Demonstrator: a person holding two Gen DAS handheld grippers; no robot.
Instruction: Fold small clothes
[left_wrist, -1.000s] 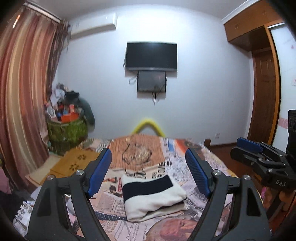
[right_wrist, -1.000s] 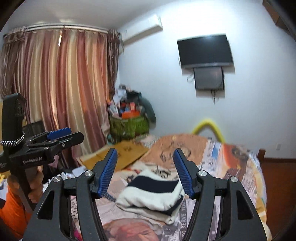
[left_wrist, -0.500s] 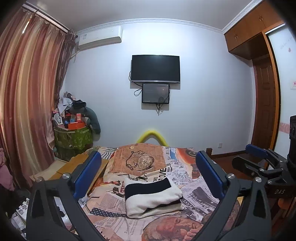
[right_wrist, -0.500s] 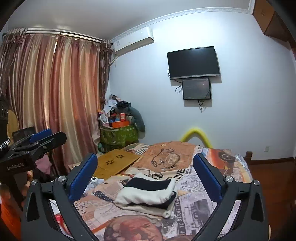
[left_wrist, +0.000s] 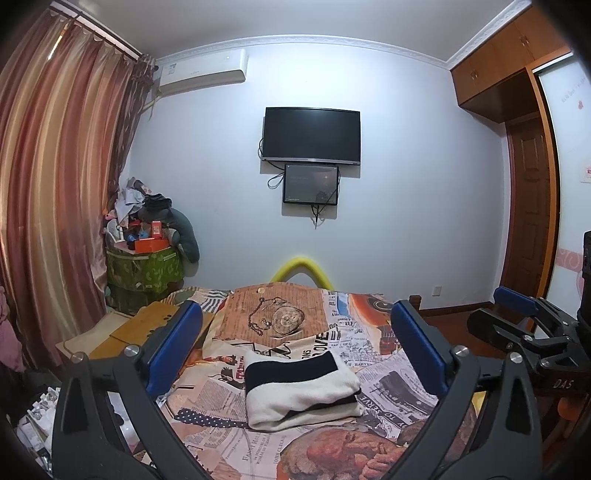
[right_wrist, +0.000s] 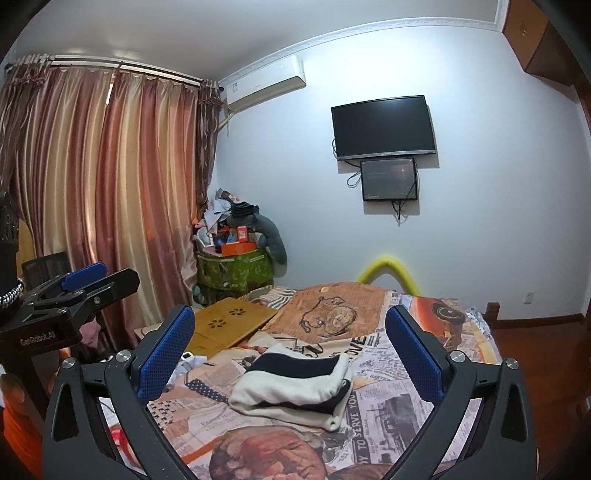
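The garment (left_wrist: 301, 393), cream with dark bands, is seen lying folded in a compact stack on the printed bedspread (left_wrist: 373, 373), apart from both tools. The left gripper (left_wrist: 295, 350) and the right gripper (right_wrist: 290, 354) are held short of it with their jaws spread wide; both sets of jaws have just been opening, and nothing is pressed between them. The fold is judged finished, so the step in hand is best done by drawing both tools straight back, clear of the top layer, so that no edge is snagged or dragged loose. By the curtain a green bin (left_wrist: 146, 267) is seen heaped above its rim with boxes and bundled cloth; single items cannot be told.
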